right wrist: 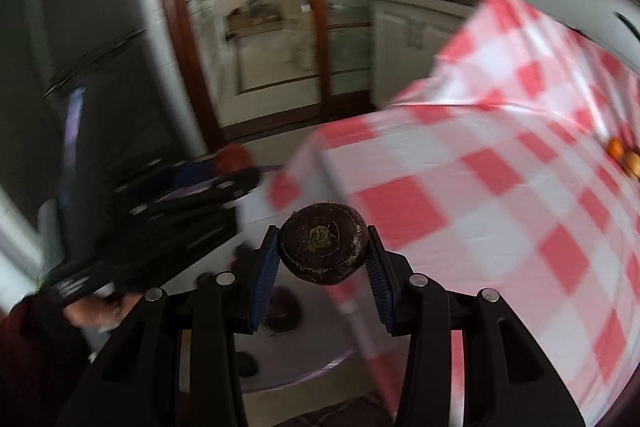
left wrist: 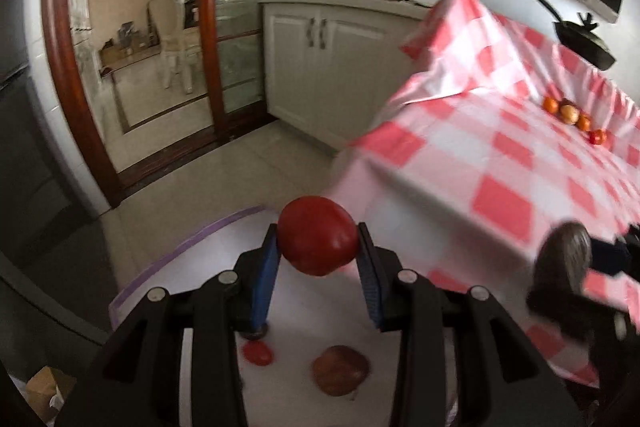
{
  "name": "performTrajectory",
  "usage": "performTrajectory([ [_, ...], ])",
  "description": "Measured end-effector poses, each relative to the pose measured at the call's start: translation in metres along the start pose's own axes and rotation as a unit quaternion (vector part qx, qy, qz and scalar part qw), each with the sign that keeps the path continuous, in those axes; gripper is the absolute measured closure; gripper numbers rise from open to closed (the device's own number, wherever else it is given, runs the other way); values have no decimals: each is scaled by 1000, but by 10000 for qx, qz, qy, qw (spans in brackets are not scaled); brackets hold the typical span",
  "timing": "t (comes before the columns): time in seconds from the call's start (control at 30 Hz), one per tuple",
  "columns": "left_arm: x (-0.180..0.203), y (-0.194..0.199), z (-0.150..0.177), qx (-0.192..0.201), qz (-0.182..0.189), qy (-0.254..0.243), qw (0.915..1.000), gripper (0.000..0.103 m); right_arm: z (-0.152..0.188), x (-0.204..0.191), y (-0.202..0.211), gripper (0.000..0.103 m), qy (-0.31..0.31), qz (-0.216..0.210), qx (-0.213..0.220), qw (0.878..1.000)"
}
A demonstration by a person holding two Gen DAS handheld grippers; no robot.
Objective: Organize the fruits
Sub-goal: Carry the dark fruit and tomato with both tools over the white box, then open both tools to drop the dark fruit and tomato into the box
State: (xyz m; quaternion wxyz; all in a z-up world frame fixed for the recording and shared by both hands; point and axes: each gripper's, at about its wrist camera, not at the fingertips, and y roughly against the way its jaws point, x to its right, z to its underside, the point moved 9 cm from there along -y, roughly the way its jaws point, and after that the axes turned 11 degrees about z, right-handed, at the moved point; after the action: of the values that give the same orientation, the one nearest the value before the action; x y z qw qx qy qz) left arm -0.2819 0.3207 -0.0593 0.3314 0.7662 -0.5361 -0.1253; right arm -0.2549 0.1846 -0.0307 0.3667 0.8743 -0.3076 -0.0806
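The left gripper has its jaws clenched on a red tomato, above a white tray. The right gripper grasps a dark round fruit beside the checkered tabletop, where small fruits lie far off.

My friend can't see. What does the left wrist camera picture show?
The left gripper is shut on a red tomato, held over a white tray where a brownish fruit already lies. To the right is a red-and-white checked tablecloth with a few small fruits at its far side.
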Motion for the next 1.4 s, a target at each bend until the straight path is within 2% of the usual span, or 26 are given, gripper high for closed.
performTrajectory([
  [0.1,-22,-9,12,-194,-191,144,9995,65,17,-34,-12,60,442,-223,-243,9985],
  [0.23,-54,-38,42,-831,-444,288,9951,65,45,-63,-35,60,799,-432,-749,9930],
  [0.37,-68,-74,76,-1734,-558,181,9831,65,76,-82,-62,60,993,-547,-1355,9843],
  [0.5,-69,-99,100,-2307,-602,-84,9711,65,100,-97,-84,60,1288,-478,-1818,9737],
  [0.63,-72,-114,119,-2655,-662,-236,9616,65,115,-110,-102,60,1555,-465,-2165,9627],
  [0.83,-67,-120,131,-2736,-591,-243,9597,65,138,-119,-118,60,1947,-328,-2492,9481],
  [1.0,-67,-121,131,-2704,-595,-242,9606,63,135,-121,-125,59,1955,-295,-2537,9469],
  [1.07,-67,-124,127,-2696,-570,-207,9610,57,132,-119,-124,53,1879,-290,-2531,9486],
  [1.13,-66,-124,125,-2614,-547,-196,9635,41,126,-117,-122,46,1755,-328,-2490,9519],
  [1.17,-65,-121,122,-2551,-559,-207,9651,38,123,-116,-120,44,1689,-364,-2469,9535],
  [1.23,-64,-115,114,-2370,-658,-289,9688,25,118,-116,-114,41,1617,-430,-2415,9559],
  [1.4,-65,-96,89,-1965,-931,-335,9755,14,95,-115,-88,40,1416,-717,-2074,9653],
])
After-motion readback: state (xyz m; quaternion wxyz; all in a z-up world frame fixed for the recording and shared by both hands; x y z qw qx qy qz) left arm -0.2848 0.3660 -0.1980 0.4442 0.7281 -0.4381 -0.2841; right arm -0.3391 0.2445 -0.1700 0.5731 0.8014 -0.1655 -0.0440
